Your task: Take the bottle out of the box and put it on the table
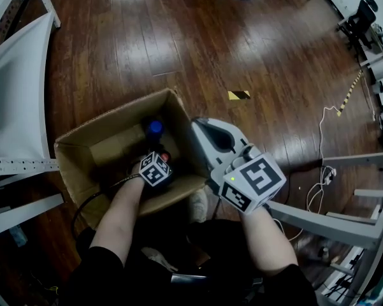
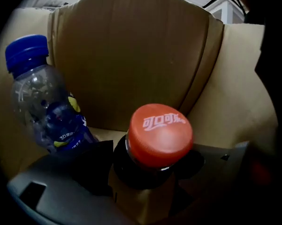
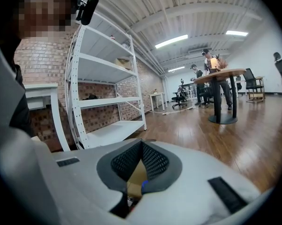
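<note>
Your left gripper (image 1: 157,166) is down inside the cardboard box (image 1: 115,116) on the floor (image 1: 261,50). Its jaws are spread wide and released, and the red-capped bottle (image 2: 159,135) stands upright between them, not yet pinched; neither pad looks to be pressing on it. That bottle sits near a corner of the box, and in the left gripper view a blue-capped bottle (image 2: 42,97) leans at its 10 o'clock, close beside it but apart. Your right gripper (image 1: 205,129) hangs outside the box, at about 3 o'clock of it in the head view, clenched on nothing, its pads meeting at the tips. The step in hand seems to be the grasp, so lower the left gripper until the pads flank the neck or shoulder below the cap, not the cap itself, which looks smooth and could slip out. Centre the bottle between the pads before you squeeze, so that it does not tip toward 10 o'clock and knock its neighbour. Close firmly, then lift straight up until the base clears the rim, keeping off the cardboard wall at 12 o'clock. If the box wants to rise with the bottle, your right gripper is near enough to steady the rim. No table top shows plainly here, so find it before you swing away.
</note>
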`<state>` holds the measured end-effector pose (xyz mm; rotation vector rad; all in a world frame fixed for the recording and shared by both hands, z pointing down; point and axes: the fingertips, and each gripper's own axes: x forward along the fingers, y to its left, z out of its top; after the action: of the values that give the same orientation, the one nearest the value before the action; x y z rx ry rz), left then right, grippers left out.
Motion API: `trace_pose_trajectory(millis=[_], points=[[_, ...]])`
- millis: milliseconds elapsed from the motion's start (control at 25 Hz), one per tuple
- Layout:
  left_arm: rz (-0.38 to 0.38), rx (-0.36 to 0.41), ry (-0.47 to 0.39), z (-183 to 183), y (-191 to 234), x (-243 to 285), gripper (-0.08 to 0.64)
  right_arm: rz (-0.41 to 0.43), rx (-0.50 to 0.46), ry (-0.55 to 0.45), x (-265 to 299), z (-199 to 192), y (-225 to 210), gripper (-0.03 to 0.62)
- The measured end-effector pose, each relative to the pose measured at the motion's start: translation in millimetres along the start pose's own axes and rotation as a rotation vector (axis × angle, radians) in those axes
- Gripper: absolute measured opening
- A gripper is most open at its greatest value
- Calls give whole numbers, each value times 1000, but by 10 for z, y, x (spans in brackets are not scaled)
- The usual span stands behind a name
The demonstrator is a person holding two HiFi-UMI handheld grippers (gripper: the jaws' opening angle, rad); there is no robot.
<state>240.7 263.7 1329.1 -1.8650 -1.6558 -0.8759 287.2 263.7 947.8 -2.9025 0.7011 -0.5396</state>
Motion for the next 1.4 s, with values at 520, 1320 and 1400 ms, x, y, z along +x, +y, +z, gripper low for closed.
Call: trace_pose_trajectory(millis=[520, 1320, 1400], points=[[7, 21, 105, -96, -86, 38, 311, 26, 10, 2, -59, -49, 52, 2], [113, -51, -15, 2171, 121, -3144, 311, 2, 68, 118, -335, 1641, 508, 2], [112, -41, -27, 2632, 37, -3684, 311, 12, 49, 141, -561, 2105, 725, 2]])
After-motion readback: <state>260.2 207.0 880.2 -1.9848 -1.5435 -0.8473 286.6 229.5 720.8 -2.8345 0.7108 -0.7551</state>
